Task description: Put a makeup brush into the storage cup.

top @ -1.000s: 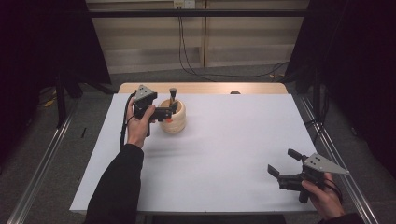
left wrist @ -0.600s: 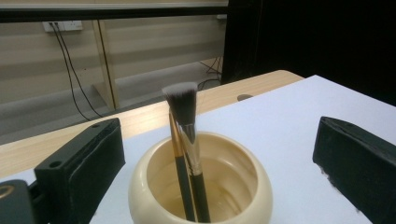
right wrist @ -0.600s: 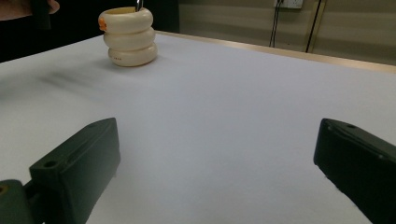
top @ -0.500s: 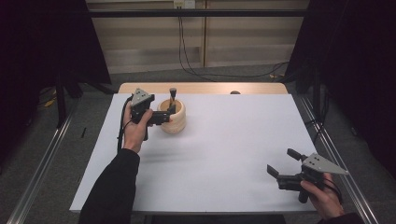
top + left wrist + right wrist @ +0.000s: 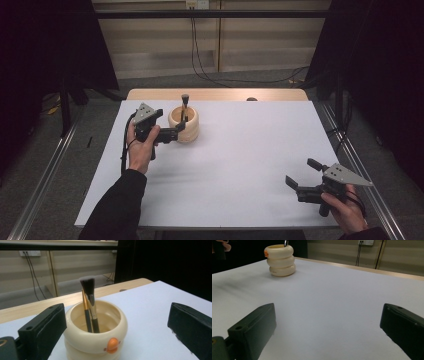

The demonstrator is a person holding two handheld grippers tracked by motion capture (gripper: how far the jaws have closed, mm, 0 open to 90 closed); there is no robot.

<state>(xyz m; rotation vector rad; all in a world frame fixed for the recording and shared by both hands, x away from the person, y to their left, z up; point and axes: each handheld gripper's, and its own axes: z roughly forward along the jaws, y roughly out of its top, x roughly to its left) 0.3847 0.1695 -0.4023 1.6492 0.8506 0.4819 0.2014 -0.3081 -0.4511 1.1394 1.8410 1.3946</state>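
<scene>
A cream ringed cup (image 5: 185,127) with an orange knob (image 5: 112,345) stands at the far left of the white table (image 5: 240,150). Two dark-bristled brushes (image 5: 88,286) stand upright in it, bristles up; in the high view the brushes (image 5: 184,102) rise above the rim. My left gripper (image 5: 174,132) is open at the cup's left side. In the left gripper view, my left gripper (image 5: 117,320) has the cup (image 5: 95,332) between its jaws, close to the left jaw. My right gripper (image 5: 301,172) is open and holds nothing at the near right corner. From my right gripper (image 5: 328,317), the cup (image 5: 280,260) is far off.
A wooden strip (image 5: 220,94) runs along the table's far edge, with a small dark spot (image 5: 251,99) on it. Metal rails (image 5: 45,175) flank the table on the floor. Cables (image 5: 197,50) hang down the back wall. White surface lies open between the two grippers.
My left gripper has drifted slightly toward the near side, staying beside the cup. The right gripper has barely moved.
</scene>
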